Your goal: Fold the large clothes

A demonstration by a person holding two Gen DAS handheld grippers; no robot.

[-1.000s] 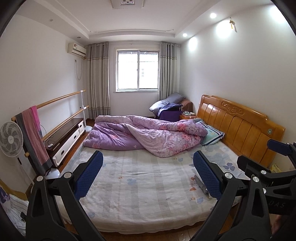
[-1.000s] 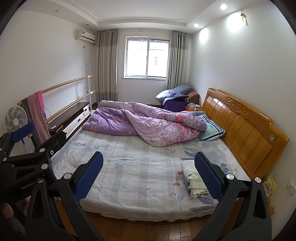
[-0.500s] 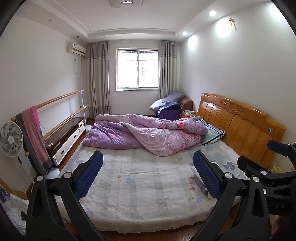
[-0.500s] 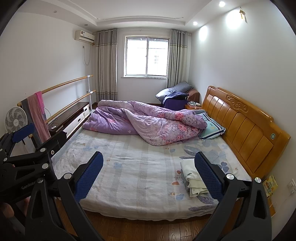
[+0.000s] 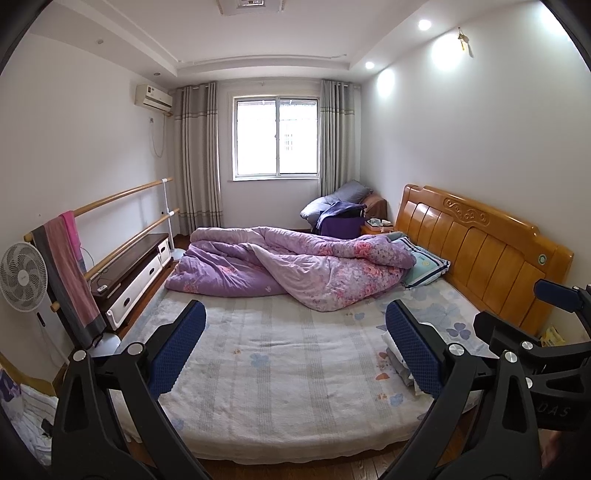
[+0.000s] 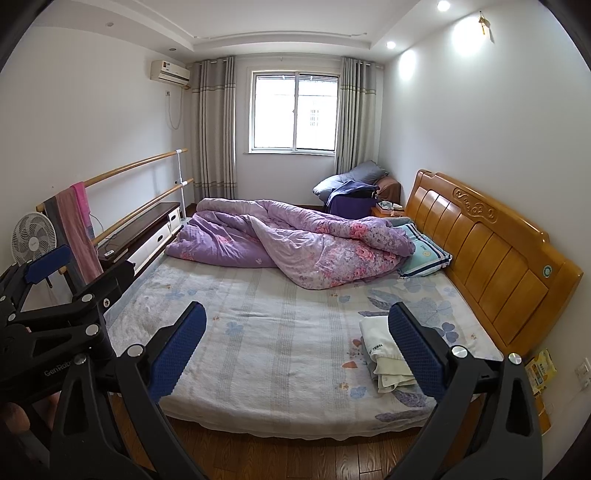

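Bed (image 6: 288, 332) fills centre of frame, wooden headboard (image 6: 491, 251) at right. Purple quilt (image 6: 295, 243) lies crumpled across far part of bed. Folded stack of pale clothes (image 6: 380, 354) rests on sheet at lower right, near headboard. Left gripper (image 5: 295, 347) and right gripper (image 6: 297, 347) both above near bed edge, fingers wide apart, holding nothing.

From my remote feed, daylight through the window (image 5: 277, 136) and ceiling spotlights (image 6: 443, 5) light both sharp views evenly, with glare on the wall (image 5: 448, 51) and fisheye bending at dark corners.
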